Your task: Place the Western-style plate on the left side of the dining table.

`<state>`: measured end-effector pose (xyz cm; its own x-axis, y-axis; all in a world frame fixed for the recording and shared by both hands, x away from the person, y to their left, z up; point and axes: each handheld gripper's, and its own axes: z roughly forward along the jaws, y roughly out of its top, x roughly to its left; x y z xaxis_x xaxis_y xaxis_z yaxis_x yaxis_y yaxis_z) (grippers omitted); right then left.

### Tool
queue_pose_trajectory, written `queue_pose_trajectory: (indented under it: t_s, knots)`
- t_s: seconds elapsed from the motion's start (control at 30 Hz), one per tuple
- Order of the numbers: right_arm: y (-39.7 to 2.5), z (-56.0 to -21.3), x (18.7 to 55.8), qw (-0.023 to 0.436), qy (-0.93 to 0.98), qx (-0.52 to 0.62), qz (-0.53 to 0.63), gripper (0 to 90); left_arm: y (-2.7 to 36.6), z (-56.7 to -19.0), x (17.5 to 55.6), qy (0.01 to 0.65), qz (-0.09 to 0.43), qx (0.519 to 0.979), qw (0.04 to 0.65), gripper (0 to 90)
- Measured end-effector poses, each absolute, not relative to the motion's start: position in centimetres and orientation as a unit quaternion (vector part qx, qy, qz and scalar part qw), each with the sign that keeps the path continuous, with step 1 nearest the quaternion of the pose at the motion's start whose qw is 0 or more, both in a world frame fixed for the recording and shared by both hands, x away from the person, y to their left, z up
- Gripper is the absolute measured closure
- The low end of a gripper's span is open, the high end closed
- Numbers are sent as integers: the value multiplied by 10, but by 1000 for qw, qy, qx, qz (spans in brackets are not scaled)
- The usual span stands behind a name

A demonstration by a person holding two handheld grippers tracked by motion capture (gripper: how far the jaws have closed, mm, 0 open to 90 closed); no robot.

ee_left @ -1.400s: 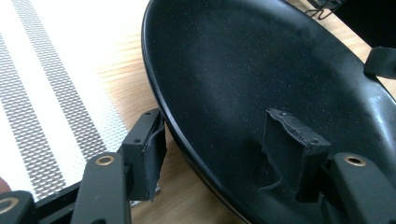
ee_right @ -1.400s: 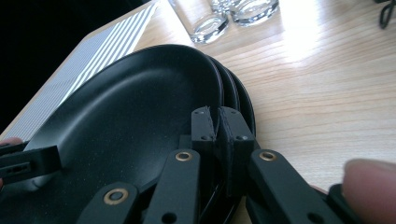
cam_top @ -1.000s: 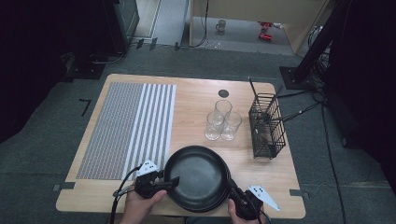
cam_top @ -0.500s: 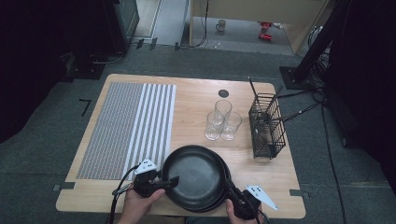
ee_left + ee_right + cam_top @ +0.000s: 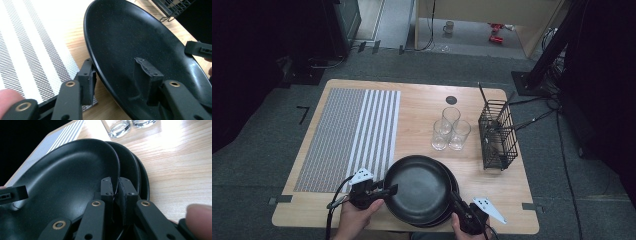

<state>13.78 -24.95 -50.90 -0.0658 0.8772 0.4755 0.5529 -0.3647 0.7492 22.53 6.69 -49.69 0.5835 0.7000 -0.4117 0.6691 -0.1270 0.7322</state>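
Observation:
A stack of black plates (image 5: 453, 194) sits at the table's front edge. The top plate (image 5: 419, 187) is raised and shifted left off the lower ones (image 5: 133, 170). My right gripper (image 5: 457, 202) is shut on the top plate's near right rim, which runs edge-on between its pads (image 5: 114, 185). At the left rim is my left gripper (image 5: 389, 190), open: one jaw is under the rim and the other rests over the plate's inner face (image 5: 140, 37), with a wide gap (image 5: 116, 67) between them.
A grey and white striped placemat (image 5: 349, 137) covers the table's left half, right beside the plates. Three clear glasses (image 5: 451, 132) stand behind the stack. A black wire basket (image 5: 497, 135) stands at the right. A small black disc (image 5: 451, 100) sits near the far edge.
The top plate has shifted slightly left off the stack, with both grippers moving along at its rims.

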Motion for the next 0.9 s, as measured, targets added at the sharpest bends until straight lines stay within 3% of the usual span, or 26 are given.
queue_pose_trajectory:
  t_s: [0.17,0.9]
  knots:
    - [-246,-509,139,162,544,660,491,833,71,-495,227,452,29,755,474,613]
    - [-230,-507,141,164,573,647,477,834,89,-481,227,450,36,756,474,657]
